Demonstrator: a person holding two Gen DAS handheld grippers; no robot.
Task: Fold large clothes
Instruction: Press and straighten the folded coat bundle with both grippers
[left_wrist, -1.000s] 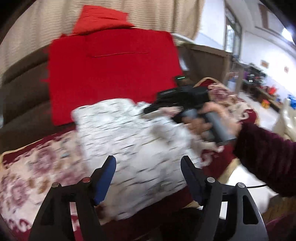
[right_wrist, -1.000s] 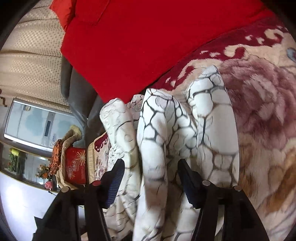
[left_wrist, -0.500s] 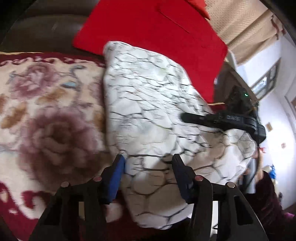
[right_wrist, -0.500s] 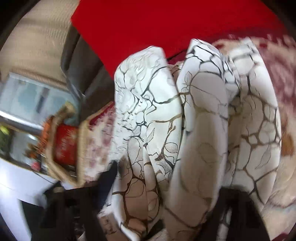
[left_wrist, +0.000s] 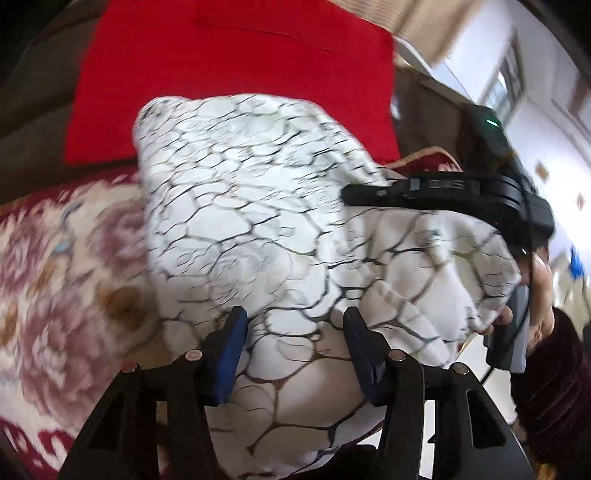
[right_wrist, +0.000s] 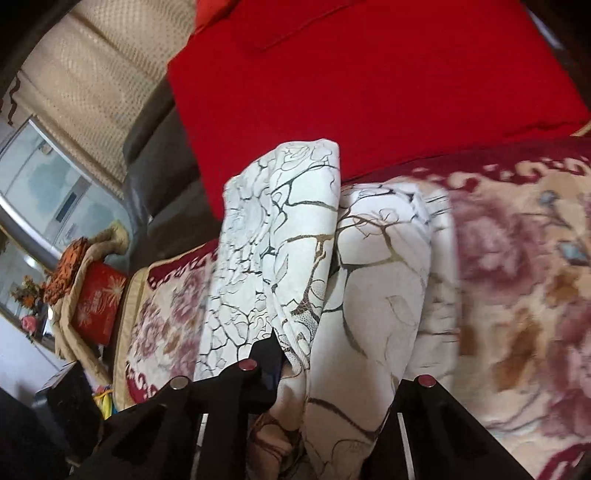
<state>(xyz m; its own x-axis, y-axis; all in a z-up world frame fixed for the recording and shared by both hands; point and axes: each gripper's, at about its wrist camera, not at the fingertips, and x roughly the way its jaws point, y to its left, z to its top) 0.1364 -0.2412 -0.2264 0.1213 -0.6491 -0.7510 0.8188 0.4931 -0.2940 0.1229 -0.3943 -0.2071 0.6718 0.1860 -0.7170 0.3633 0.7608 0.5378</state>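
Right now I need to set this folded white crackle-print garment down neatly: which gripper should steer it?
Probably the right gripper: the folded white crackle-print garment fills its jaws, one finger over the top. The left gripper only brackets a bulge with a gap.

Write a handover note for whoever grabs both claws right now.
Left claw: jaws apart, folded white crackle-print garment bulging between them; a real grip cannot be confirmed.
Right claw: stacked garment layers fill the gap; one finger is hidden by cloth, so its state is unclear.
The garment lies as a thick multi-layer bundle on the floral blanket, in front of the red cushion. The person's right hand holds the right handle at the bundle's edge.
Done: the main folds.
Left: probably square the edges, set it flat, release.
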